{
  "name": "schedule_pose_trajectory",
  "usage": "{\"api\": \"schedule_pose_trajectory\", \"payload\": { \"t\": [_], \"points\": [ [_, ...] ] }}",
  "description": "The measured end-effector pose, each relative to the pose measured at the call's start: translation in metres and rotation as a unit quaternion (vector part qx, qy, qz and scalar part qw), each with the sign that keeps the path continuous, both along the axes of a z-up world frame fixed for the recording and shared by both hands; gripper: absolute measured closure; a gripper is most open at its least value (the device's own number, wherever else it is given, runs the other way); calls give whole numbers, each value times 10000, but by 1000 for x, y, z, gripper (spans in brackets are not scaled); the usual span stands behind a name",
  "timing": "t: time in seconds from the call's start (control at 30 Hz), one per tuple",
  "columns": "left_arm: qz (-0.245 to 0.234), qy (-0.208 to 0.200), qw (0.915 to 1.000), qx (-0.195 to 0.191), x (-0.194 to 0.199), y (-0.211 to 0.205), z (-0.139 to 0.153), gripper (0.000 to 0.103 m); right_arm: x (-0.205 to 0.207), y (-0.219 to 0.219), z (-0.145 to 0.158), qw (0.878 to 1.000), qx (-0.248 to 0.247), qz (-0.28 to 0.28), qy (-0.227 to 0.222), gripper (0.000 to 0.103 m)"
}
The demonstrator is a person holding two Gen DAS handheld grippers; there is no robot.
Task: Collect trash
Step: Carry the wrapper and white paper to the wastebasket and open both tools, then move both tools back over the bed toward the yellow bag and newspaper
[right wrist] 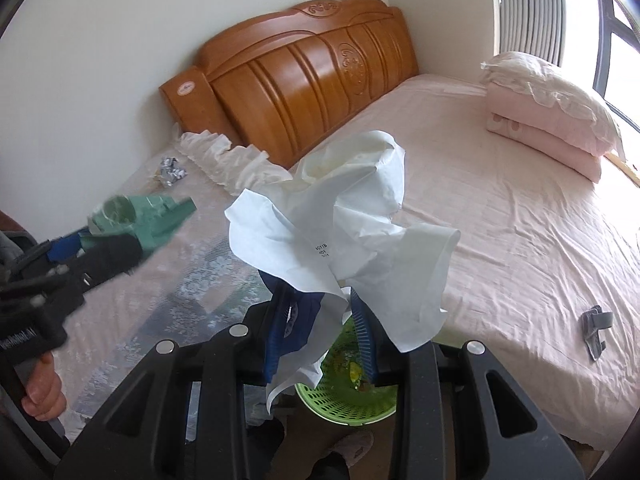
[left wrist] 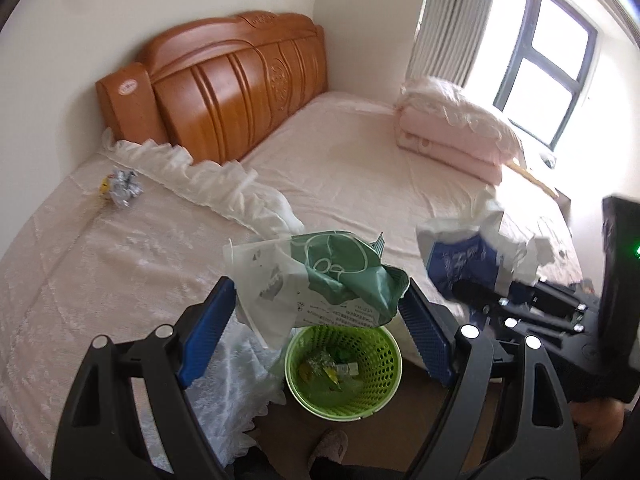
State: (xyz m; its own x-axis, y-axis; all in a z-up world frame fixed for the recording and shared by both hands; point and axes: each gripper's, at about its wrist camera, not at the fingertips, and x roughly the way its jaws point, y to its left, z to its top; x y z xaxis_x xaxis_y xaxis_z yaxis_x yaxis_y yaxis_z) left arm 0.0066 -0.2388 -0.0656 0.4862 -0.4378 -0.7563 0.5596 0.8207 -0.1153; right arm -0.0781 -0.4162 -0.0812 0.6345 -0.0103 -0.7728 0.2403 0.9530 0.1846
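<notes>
My left gripper (left wrist: 318,292) holds a crumpled green and white plastic wrapper (left wrist: 320,276) between its widely spread blue pads, in the air right above a green mesh basket (left wrist: 384,344) on the floor by the bed. Trash scraps lie in the basket. My right gripper (right wrist: 318,300) is shut on a crumpled white and blue wrapper (right wrist: 348,220), also above the basket (right wrist: 344,408). In the right wrist view the left gripper (right wrist: 132,244) with its green wrapper (right wrist: 148,220) shows at the left. A crumpled silver foil wrapper (left wrist: 124,188) lies on the bed near the headboard.
The bed has a wooden headboard (left wrist: 224,88) and a lace cover (left wrist: 100,272) with a ruffled edge. A folded pink quilt with a pillow (left wrist: 452,136) sits by the window. A small grey item (right wrist: 596,330) lies on the sheet. A slippered foot (left wrist: 328,448) stands beside the basket.
</notes>
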Motion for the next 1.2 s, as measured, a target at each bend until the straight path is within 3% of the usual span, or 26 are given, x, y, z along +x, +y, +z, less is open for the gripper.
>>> {"api": "schedule_pose_trajectory", "payload": {
  "t": [0.27,0.4,0.57,0.73,0.77,0.8,0.83,0.87,1.0,1.2],
  "points": [
    [-555,838,9946,266,-5,-45,-63,22,-15,-28,-16,9990,-92,-315,303,71],
    [-623,1314,9885,412,-6,-60,-91,13,-23,-40,-28,9981,-29,-417,462,70],
    [-534,1357,9884,418,-9,-63,-94,8,-26,-48,-40,9971,37,-457,616,69],
    [-291,1124,9923,437,-7,-50,-81,8,-19,-46,-56,9961,197,-290,808,69],
    [-238,1076,9929,457,-5,-48,-79,8,-17,-44,-60,9958,246,-231,848,67],
    [-98,954,9940,528,-3,-41,-74,8,-15,-42,-63,9954,298,-189,892,53],
    [15,845,9946,595,-1,-36,-71,8,-12,-39,-67,9947,324,-185,955,29],
    [112,740,9951,653,1,-31,-68,8,-10,-36,-69,9945,306,-204,979,17],
    [476,481,9951,728,10,-2,-53,8,-1,-25,-69,9947,203,-196,985,3],
    [992,517,9921,564,28,39,-42,8,13,-22,-64,9947,251,-242,964,3]
  ]
}}
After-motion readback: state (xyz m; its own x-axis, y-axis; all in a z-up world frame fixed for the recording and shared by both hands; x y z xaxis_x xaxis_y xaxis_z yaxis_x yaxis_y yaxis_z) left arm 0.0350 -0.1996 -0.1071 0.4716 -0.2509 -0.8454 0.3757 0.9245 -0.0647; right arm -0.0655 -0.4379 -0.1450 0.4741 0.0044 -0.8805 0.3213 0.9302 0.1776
